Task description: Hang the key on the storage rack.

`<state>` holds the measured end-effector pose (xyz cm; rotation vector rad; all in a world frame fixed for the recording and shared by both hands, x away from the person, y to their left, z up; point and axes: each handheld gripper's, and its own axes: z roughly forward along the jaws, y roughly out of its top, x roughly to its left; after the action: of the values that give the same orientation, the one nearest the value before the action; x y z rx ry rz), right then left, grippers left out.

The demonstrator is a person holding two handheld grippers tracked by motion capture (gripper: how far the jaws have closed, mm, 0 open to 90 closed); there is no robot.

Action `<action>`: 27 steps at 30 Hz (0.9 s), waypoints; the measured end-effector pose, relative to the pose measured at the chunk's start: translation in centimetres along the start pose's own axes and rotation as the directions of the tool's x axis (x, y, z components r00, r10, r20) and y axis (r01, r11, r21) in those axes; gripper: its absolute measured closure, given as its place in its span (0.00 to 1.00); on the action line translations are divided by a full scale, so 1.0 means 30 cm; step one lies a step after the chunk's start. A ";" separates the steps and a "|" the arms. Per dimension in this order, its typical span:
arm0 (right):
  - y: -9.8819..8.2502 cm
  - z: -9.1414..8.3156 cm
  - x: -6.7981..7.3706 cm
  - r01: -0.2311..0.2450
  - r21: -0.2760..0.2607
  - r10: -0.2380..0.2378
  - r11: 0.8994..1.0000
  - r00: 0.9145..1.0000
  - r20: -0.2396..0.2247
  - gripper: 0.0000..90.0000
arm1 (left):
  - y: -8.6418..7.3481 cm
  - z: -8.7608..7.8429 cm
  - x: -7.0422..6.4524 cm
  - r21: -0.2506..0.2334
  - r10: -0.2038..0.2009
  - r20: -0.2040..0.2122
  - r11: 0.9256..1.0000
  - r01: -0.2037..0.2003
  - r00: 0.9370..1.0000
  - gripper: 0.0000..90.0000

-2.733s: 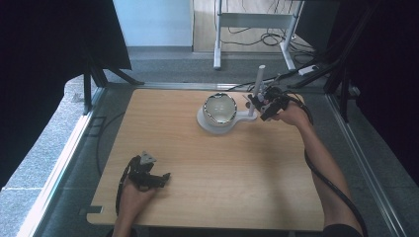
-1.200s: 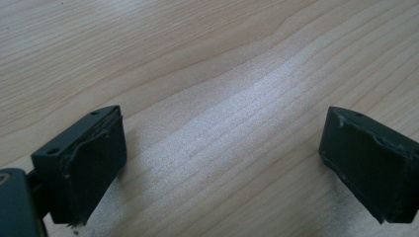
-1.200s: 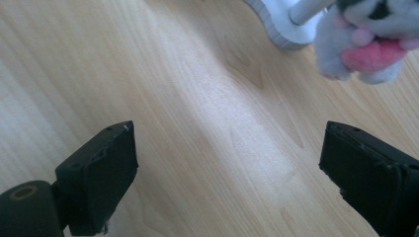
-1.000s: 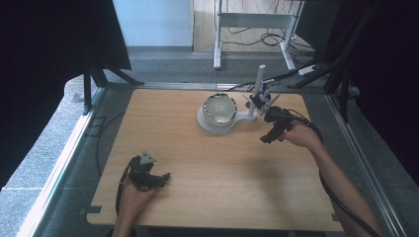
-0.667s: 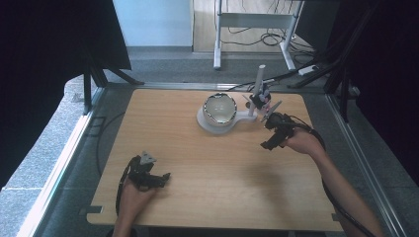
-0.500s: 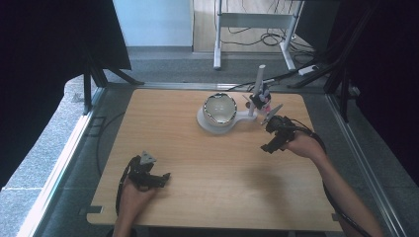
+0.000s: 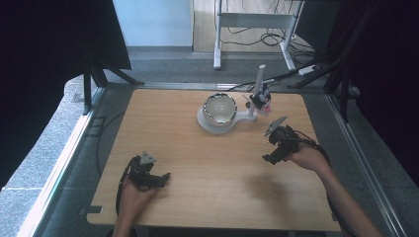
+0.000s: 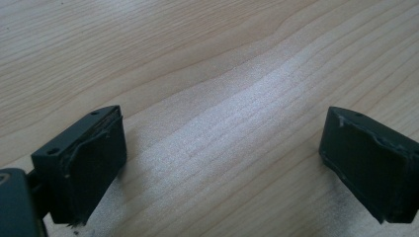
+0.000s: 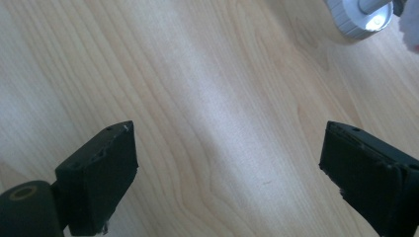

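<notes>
The wooden table (image 7: 207, 168) carries a white stand (image 7: 220, 121) with a bowl (image 7: 220, 108) and upright post (image 7: 259, 84) at its far centre. The right gripper (image 7: 274, 148), jaws wide and empty, lies nearer, the stand ahead to its left. The left gripper (image 7: 148, 175), also wide and empty, rests well apart at the near edge.

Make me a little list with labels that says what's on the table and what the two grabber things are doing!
table: pale wood
white stand: far side, middle of the table
bowl: shiny, sitting on the stand's round base
post: upright at the stand's right end, with a small dark clamp on it
left gripper: near left of the table, jaws wide apart, nothing between them
right gripper: right side of the table, nearer than the stand, jaws wide apart, nothing between them
touching the stand: neither gripper
</notes>
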<state>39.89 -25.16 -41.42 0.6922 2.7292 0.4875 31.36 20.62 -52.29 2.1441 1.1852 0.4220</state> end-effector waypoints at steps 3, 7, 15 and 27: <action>-0.020 -0.002 0.013 0.001 -0.006 -0.001 1.000 1.000 0.001 0.09 | 0.000 0.000 0.000 0.000 0.000 0.000 1.000 0.000 1.000 0.04; -0.049 -0.004 0.030 0.000 -0.005 0.000 1.000 1.000 0.010 0.09 | 0.000 0.000 -0.001 -0.001 -0.003 0.001 1.000 0.003 1.000 0.04; -0.103 -0.010 0.066 -0.002 -0.018 0.003 1.000 1.000 0.026 0.09 | 0.000 0.001 -0.001 -0.004 -0.006 0.000 1.000 0.006 1.000 0.04; -0.175 -0.009 0.125 -0.045 -0.062 0.046 0.997 0.999 0.017 0.08 | 0.000 0.000 -0.001 -0.001 -0.003 0.001 1.000 0.003 1.000 0.04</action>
<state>34.50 -27.67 -43.92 0.7404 2.6746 0.5698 31.34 20.60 -52.30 2.1409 1.1876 0.4205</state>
